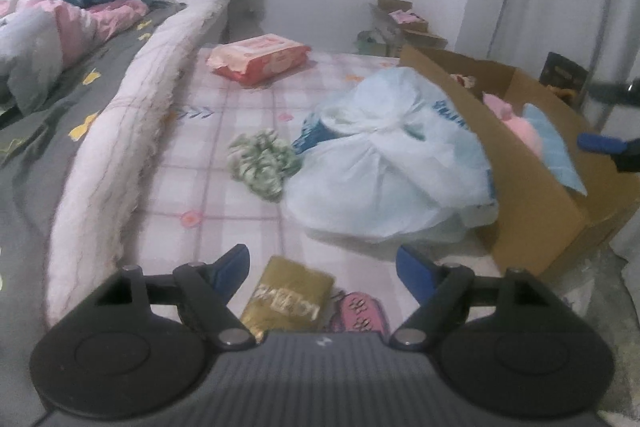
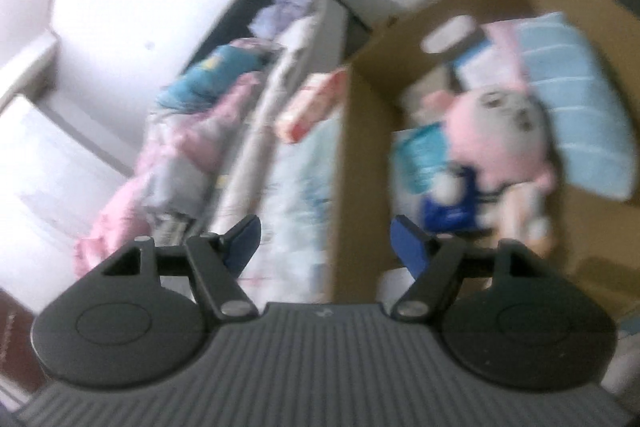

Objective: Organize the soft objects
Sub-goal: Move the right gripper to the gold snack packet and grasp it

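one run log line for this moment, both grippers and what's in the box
left gripper: open, over gold packet | right gripper: open, empty, at cardboard box | in box: pink plush toy, blue pillow

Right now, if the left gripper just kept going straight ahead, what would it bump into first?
Probably the gold packet lying on the checked mat, right between the open fingers of the left gripper. Beyond it sits the white plastic bag, though depth is hard to judge.

L gripper (image 1: 323, 267) open over gold pouch (image 1: 288, 301); green scrunchie (image 1: 262, 165) beside plastic bag (image 1: 384, 163).
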